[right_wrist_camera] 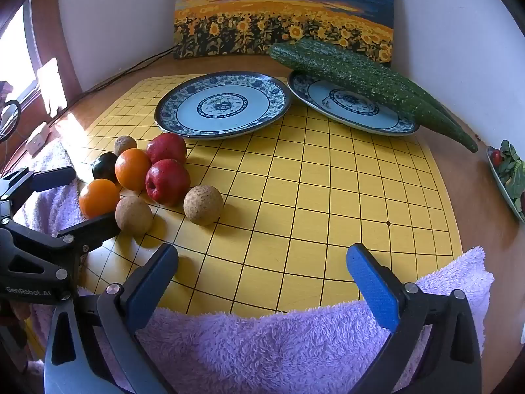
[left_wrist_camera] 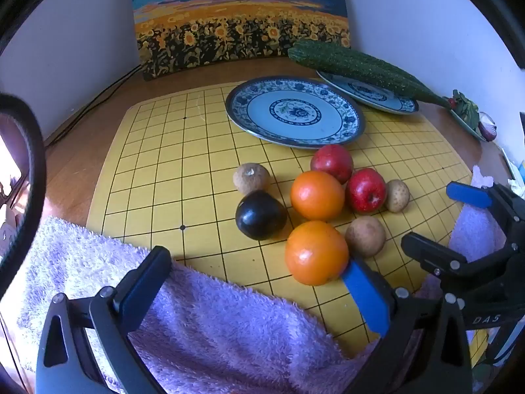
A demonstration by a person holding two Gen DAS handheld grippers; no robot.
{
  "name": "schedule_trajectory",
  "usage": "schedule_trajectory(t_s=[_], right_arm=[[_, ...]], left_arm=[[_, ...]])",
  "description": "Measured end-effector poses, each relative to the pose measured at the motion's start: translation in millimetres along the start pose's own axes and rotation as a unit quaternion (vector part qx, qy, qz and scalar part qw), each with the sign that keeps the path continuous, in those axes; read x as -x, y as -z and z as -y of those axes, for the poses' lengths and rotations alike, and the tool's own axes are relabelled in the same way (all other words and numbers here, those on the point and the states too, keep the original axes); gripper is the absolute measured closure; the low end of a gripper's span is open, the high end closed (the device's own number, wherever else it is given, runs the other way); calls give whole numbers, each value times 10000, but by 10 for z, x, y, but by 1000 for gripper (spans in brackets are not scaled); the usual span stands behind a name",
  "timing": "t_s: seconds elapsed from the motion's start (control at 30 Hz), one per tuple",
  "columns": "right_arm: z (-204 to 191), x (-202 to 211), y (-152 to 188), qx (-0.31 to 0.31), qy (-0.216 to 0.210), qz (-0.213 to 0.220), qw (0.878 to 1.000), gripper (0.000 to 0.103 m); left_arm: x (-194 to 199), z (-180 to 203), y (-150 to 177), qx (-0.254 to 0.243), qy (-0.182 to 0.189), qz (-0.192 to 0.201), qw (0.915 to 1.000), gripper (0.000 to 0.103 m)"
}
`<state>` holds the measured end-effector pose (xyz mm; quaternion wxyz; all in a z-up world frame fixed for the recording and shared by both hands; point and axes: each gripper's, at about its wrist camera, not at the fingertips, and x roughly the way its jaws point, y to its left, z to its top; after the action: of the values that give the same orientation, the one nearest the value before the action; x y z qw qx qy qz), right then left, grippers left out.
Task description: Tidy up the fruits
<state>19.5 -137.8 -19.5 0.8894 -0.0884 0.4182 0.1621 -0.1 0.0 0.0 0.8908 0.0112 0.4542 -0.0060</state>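
Observation:
Fruit lies in a cluster on the yellow grid board (left_wrist_camera: 164, 170) (right_wrist_camera: 328, 197): two oranges (left_wrist_camera: 316, 252) (right_wrist_camera: 98, 197), two red apples (left_wrist_camera: 366, 190) (right_wrist_camera: 167, 180), a dark plum (left_wrist_camera: 261, 215) (right_wrist_camera: 105, 165) and three brown round fruits (left_wrist_camera: 365, 235) (right_wrist_camera: 202, 204). An empty blue-patterned plate (left_wrist_camera: 347, 111) (right_wrist_camera: 279, 98) sits behind them. My left gripper (left_wrist_camera: 259, 282) (right_wrist_camera: 78, 200) is open just in front of the near orange. My right gripper (right_wrist_camera: 262, 282) (left_wrist_camera: 436, 213) is open and empty over the board's front edge.
A second plate (left_wrist_camera: 403, 103) (right_wrist_camera: 377, 121) at the back right carries two long green cucumbers (left_wrist_camera: 361, 65) (right_wrist_camera: 361, 75). A purple towel (left_wrist_camera: 213, 328) (right_wrist_camera: 262, 344) covers the front edge. A sunflower painting (left_wrist_camera: 239, 26) leans on the wall. A dish of greens (right_wrist_camera: 508, 170) is at the far right.

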Motion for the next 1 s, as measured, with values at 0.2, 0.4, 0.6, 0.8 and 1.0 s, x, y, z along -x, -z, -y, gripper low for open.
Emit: schedule_trajectory(t_s=[0.2, 0.4, 0.6, 0.8, 1.0], right_arm=[[1, -1, -1, -2, -5, -19, 10000, 0], [4, 0, -3, 0, -6, -28, 10000, 0], [3, 0, 0, -1, -2, -13, 10000, 0], [1, 0, 2, -1, -1, -13, 10000, 0], [-1, -1, 3, -1, 1, -11, 10000, 0]], left_arm=[[2, 1, 4, -4, -1, -1, 10000, 0], [1, 1, 1, -3, -4, 1, 10000, 0], [7, 6, 9, -10, -10, 16, 10000, 0], [0, 0, -1, -2, -3, -2, 10000, 0], [-5, -6, -8, -2, -1, -8, 10000, 0]])
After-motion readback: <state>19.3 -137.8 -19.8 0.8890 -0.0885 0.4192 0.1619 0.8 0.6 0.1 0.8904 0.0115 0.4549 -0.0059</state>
